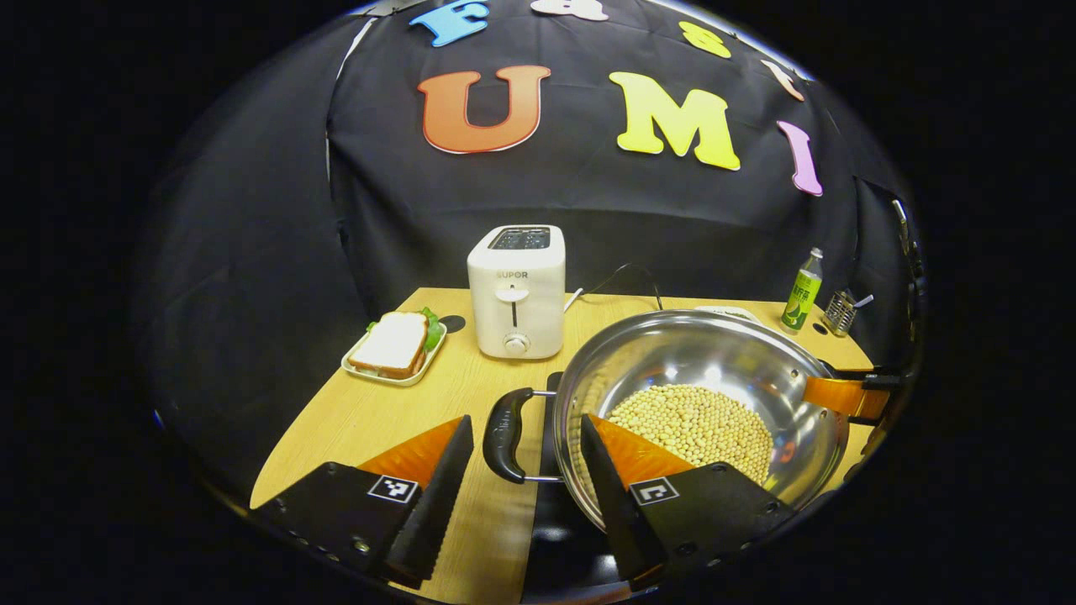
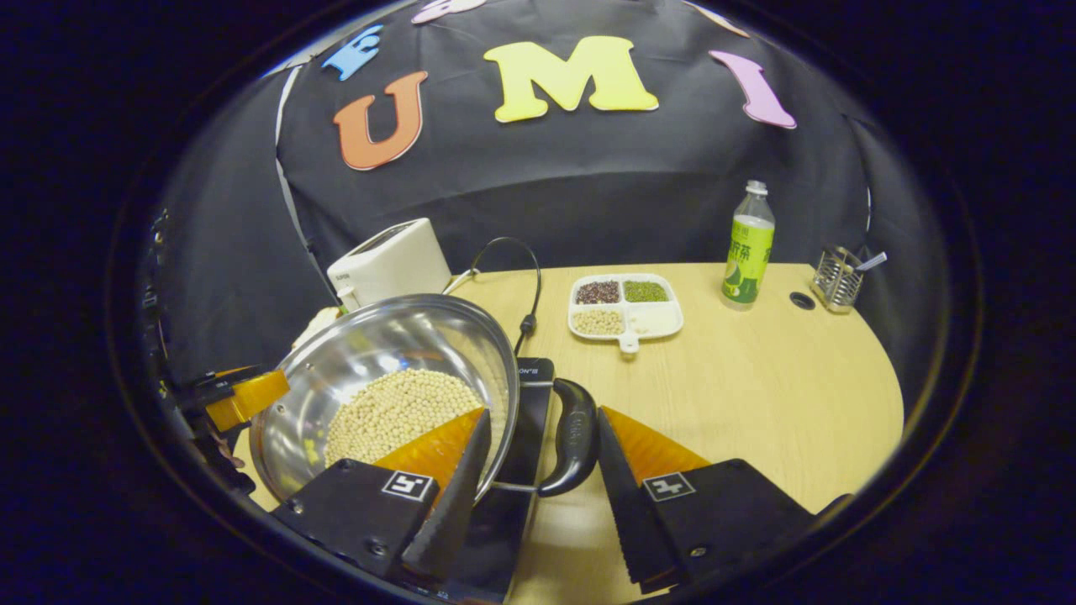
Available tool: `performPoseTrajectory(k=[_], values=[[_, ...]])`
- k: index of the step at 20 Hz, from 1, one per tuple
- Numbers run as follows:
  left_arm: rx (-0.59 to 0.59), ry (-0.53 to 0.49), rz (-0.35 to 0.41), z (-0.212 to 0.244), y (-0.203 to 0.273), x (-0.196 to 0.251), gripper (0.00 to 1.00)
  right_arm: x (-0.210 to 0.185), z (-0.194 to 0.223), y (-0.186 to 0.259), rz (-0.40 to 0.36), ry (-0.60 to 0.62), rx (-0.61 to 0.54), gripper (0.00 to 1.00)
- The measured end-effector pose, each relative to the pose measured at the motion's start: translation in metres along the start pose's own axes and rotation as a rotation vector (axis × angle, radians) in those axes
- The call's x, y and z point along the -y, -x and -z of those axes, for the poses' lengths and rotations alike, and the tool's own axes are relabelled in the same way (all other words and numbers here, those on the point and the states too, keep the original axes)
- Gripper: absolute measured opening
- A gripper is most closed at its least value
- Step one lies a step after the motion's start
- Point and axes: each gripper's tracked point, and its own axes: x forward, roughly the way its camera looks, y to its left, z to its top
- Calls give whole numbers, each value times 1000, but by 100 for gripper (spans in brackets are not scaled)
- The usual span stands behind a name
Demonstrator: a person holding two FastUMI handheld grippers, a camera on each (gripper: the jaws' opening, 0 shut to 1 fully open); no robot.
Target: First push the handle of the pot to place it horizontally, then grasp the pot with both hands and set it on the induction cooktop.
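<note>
**Pot over cooktop, both grippers spread at the handles — slip/spill risk**

Pot [image 1: 702,403] w/ beans [image 1: 693,424] is sitting over the induction cooktop [image 1: 551,420], dark slab showing under its rim; whether it's fully resting or hovering just above, can't tell from these angles.

Left gripper [image 1: 525,470] is straddling the left handle [image 1: 507,434], jaws spread, fingers either side, not pressing. Right gripper [image 2: 542,475] is doing the same at the right handle [image 2: 574,435]: spread, nothing pinched; one finger is reaching over the pot rim.

Risks, judging from here:
- If the pot isn't centred, pulling away could be nudging it off the slab; a finger catching a handle loop would be dragging it.
- Finger inside the rim could be flicking beans out on exit.
- Power cord [image 2: 525,286] is trailing just behind the pot; snagging poss.
- Toaster [image 1: 516,290] is near, so a wide swing left could be clipping it.
</note>
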Motion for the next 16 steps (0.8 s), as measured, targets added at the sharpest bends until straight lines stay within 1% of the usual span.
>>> performPoseTrajectory(k=[1, 2, 4, 7, 10, 12, 16], values=[[2, -6, -4, -1, 3, 0, 80, 1, -2, 3, -2, -6, 12, 77], [7, -6, -19, -3, 6, -2, 87, 2, -5, 8, -3, -12, 30, 77], [27, -1, -51, -7, 16, -8, 93, 4, -14, 19, 5, -15, 82, 80], [81, 30, -68, -19, 38, -11, 93, -5, -27, 46, -28, -8, 168, 82], [144, 55, -78, -29, 66, -11, 94, -8, -31, 79, -34, 28, 246, 93], [191, 78, -91, -35, 86, -11, 94, -6, -30, 100, -20, 58, 298, 93], [244, 106, -54, -35, 126, 5, 96, 4, -19, 147, 7, 82, 375, 94]])
